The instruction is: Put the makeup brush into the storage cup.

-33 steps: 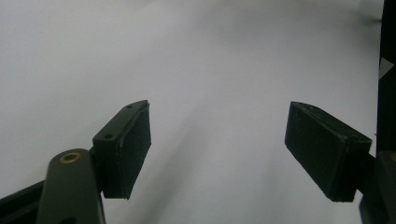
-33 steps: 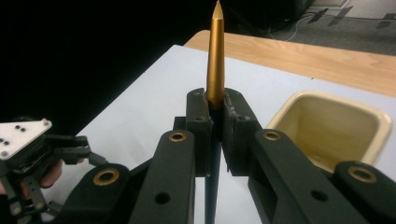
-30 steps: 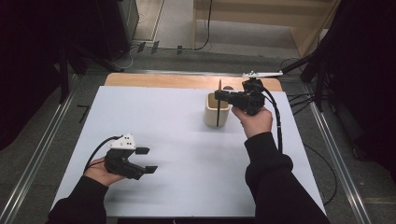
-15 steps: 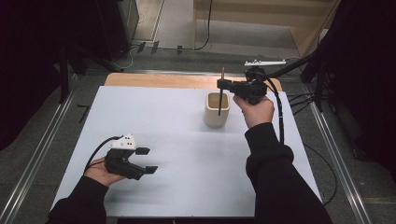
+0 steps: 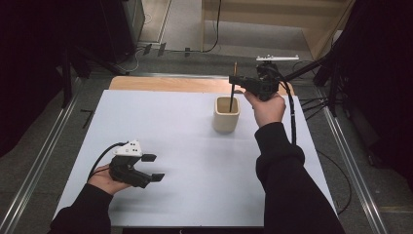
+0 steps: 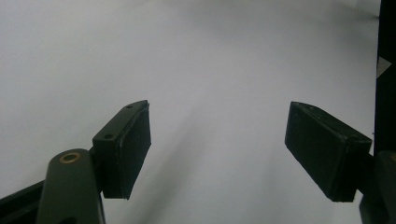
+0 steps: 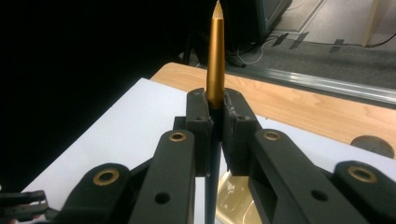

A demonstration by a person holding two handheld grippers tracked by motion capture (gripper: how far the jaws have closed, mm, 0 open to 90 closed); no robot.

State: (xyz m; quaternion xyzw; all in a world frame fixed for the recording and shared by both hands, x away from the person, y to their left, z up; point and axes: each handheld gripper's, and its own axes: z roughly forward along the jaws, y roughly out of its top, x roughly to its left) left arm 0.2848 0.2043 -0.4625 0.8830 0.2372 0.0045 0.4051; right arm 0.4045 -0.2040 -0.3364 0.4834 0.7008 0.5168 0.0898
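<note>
Gripping pen (image 5: 233,84) tight in right gripper (image 5: 238,81), upright so I clear cup (image 5: 226,115) rim; tip inside cup. Left gripper (image 5: 152,167) wide open, empty, parked on table (image 5: 195,161).

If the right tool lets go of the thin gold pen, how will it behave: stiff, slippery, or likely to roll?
The pen looks stiff: it stands straight in the right tool. Its smooth, shiny round body could probably slip in a light grip, and would likely roll on the flat table. Above the cup, it might drop back in.
</note>
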